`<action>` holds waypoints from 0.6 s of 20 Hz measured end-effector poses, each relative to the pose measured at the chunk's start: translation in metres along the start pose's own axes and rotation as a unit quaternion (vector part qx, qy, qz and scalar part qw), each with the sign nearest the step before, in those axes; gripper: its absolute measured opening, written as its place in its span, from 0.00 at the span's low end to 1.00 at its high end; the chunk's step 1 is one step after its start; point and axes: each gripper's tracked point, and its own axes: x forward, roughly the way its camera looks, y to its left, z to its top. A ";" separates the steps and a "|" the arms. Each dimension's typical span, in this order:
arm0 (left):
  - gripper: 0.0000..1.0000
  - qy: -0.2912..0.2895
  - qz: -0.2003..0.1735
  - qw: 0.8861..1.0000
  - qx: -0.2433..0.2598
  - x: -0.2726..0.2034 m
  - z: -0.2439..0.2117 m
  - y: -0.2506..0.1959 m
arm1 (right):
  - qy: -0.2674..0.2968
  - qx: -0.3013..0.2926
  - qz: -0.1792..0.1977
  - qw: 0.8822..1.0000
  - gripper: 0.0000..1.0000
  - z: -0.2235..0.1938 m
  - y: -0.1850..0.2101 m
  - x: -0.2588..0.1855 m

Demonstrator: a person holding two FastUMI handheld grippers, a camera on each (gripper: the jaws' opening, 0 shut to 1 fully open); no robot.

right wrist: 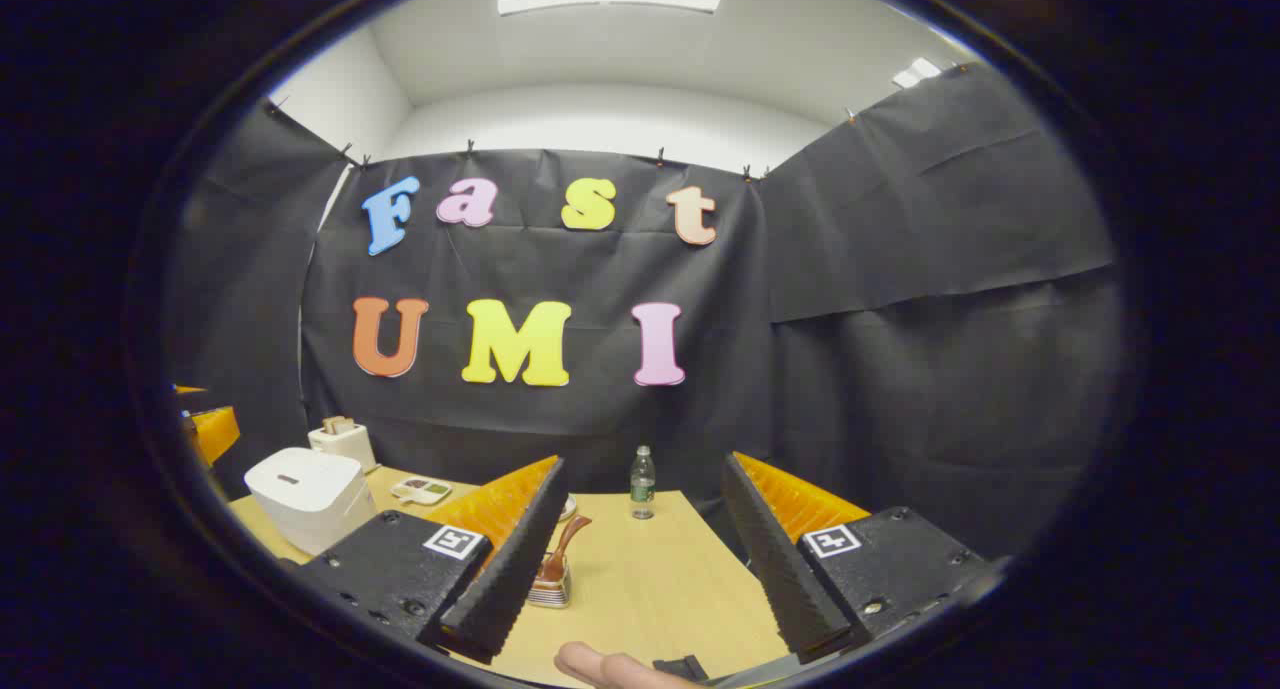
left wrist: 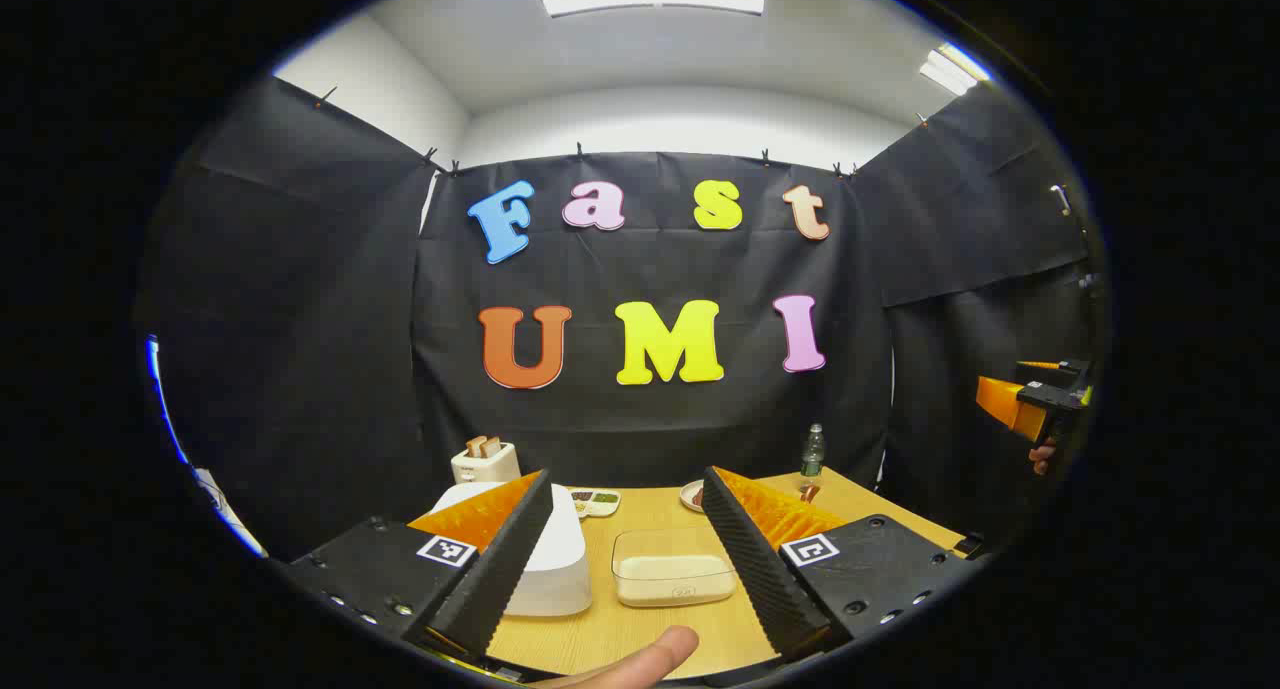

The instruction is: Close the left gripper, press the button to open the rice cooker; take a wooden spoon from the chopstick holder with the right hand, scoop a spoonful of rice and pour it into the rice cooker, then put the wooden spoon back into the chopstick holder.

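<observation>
Two grippers hang wide open above the table (left wrist: 640, 624), holding nothing: left gripper (left wrist: 625, 559), right gripper (right wrist: 640, 559). White rice cooker (left wrist: 550, 559) sits shut at left, rice container (left wrist: 672, 579) beside it, chopstick holder (right wrist: 552, 584) with wooden spoon (right wrist: 562, 547) farther right.

The wooden table (left wrist: 640, 634) carries rice cooker (left wrist: 553, 559), rice container (left wrist: 672, 579), toaster (left wrist: 485, 461), bottle (right wrist: 642, 484) and chopstick holder (right wrist: 553, 584).

Black gripper bodies (left wrist: 640, 589), square tags
</observation>
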 end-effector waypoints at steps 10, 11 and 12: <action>0.96 0.009 0.012 1.000 -0.016 0.007 -0.014 0.022 | 0.041 0.008 0.022 0.999 1.00 -0.032 0.016 0.014; 0.96 0.014 0.011 1.000 -0.019 0.008 -0.018 0.023 | 0.040 0.006 0.022 0.999 1.00 -0.032 0.015 0.014; 0.96 0.017 0.012 1.000 -0.021 0.010 -0.020 0.025 | 0.039 0.007 0.020 0.999 1.00 -0.031 0.014 0.015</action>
